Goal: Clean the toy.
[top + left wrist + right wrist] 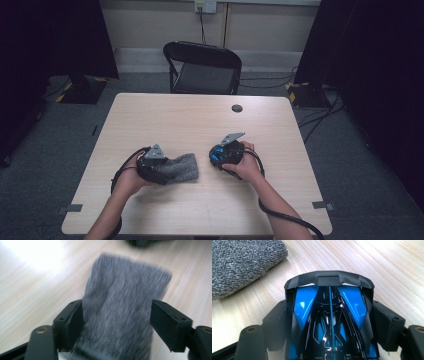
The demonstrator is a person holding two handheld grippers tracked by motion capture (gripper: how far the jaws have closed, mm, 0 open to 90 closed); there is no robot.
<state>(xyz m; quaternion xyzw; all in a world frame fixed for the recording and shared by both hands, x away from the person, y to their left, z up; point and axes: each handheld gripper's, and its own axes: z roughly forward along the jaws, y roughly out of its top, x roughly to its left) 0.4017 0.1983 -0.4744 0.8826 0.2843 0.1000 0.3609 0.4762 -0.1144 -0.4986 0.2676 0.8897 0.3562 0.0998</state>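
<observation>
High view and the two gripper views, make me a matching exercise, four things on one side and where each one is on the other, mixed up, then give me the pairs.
Things:
1. grey cloth
2. blue and black toy car
3. black folding chair
4. round black cap

Places:
A. beyond the far edge of the table
B. between the right gripper's jaws
C. in the tabletop near its far edge
D. between the left gripper's jaws

Pairs: 1-D, 2-B, 3-A, 4-C
</observation>
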